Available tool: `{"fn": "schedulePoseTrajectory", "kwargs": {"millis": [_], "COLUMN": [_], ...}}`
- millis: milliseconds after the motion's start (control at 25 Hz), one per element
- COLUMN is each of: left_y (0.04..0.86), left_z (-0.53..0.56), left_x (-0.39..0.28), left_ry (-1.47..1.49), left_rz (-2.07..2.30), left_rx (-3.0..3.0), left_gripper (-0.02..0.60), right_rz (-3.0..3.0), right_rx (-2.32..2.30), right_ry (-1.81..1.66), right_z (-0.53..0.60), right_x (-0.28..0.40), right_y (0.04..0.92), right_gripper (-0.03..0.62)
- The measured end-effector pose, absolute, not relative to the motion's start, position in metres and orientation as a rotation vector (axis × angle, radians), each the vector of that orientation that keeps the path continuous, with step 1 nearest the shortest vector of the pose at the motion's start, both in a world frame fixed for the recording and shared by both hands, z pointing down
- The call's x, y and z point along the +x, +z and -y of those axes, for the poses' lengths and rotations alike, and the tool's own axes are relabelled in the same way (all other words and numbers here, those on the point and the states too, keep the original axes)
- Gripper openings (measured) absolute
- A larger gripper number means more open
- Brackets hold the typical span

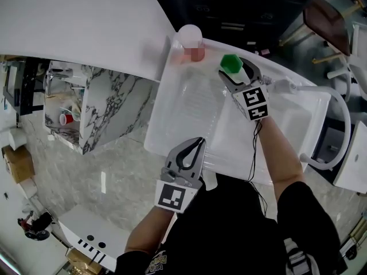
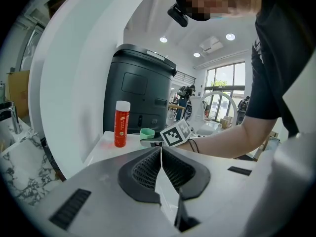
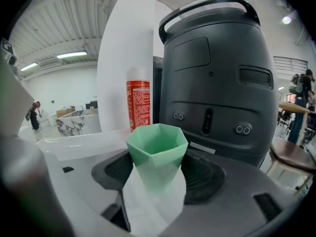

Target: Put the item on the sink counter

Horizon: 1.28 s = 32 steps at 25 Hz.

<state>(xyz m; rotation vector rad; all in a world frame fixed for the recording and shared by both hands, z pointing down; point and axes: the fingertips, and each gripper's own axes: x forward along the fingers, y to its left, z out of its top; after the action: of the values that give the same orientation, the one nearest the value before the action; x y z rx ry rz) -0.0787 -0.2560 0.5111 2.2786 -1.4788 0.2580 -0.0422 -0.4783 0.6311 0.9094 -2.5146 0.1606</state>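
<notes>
White sink counter: right gripper gripped green cup upright for set-down near red bottle; left gripper clenched, empty.

Mint-green cup & red bottle w/ white cap by white sink; blk-veined marble counter left of sink.

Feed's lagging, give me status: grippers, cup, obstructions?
Left gripper shut, empty. Right gripper shut on green cup. Red bottle stands just beyond it.
</notes>
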Motion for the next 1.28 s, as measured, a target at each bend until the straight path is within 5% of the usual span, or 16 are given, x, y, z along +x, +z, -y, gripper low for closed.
{"fn": "schedulePoseTrajectory", "kwargs": {"millis": [1280], "left_y": [0.484], "left_z": [0.226], "left_x": [-0.076], "left_ry": [0.189], "left_rz": [1.450], "left_rx": [2.384], "left_gripper": [0.020], "right_rz": [2.572], "right_rx": [1.079], "right_ry": [0.140], "right_z": [0.425], "right_x": [-0.016], "right_y": [0.570], "right_gripper": [0.396]}}
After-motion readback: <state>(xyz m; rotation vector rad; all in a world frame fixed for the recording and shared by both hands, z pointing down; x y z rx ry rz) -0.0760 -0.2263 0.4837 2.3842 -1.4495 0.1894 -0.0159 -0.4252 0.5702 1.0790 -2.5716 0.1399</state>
